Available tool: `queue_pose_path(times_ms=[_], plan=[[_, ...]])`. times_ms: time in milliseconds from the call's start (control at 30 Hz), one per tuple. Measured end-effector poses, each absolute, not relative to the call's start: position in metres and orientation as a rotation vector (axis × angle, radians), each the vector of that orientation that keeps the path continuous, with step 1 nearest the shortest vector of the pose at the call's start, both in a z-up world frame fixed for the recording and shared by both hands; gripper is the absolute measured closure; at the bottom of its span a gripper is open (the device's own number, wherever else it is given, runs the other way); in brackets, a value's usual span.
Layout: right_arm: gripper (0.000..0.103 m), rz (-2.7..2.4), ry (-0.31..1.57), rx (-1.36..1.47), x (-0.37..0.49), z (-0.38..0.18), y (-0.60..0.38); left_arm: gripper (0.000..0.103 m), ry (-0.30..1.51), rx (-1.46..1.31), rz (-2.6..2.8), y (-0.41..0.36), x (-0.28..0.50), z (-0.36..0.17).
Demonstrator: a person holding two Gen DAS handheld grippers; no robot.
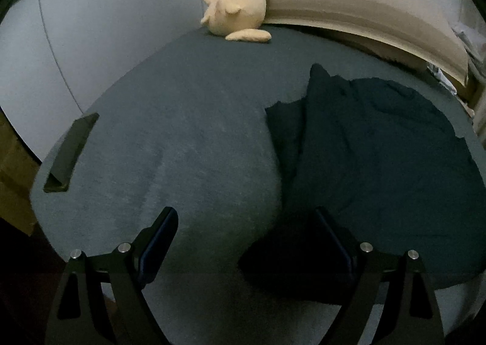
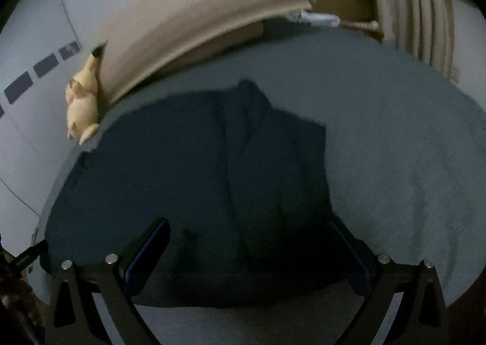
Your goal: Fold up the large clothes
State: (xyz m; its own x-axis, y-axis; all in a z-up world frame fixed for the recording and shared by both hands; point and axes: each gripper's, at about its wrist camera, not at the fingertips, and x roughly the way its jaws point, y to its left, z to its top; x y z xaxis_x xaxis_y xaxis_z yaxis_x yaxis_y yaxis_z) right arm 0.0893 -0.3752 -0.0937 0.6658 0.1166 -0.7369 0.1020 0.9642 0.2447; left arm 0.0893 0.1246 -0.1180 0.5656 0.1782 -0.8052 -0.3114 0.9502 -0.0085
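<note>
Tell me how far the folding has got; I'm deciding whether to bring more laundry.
Partly done: the dark garment lies on the bed with a sleeve and side apparently folded in, though still rumpled. Nothing is in hand: the left gripper and right gripper are both open over its near edge. Left: the remaining folds.

Dim room, heavy fisheye bend in both my wrist views.
My right view is smeared with motion blur; the left is sharper. The dark garment (image 1: 379, 162) loses its folds in shadow, and black vignette rings both frames.
</note>
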Motion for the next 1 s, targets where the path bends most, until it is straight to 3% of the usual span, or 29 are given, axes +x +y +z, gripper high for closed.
queue_pose_path(times_ms=[200,567,1000], plan=[[0.000,0.022,0.779,0.222,0.062,-0.065,-0.359,0.013,0.871,-0.169,0.247,0.108,0.073,-0.091],[0.000,0.164,0.817,0.092,0.010,-0.057,-0.283,0.013,0.833,-0.107,0.140,0.045,0.038,-0.061],[0.000,0.131,0.709,0.037,-0.066,-0.022,-0.259,0.011,0.689,-0.044,0.060,-0.005,-0.046,-0.017]])
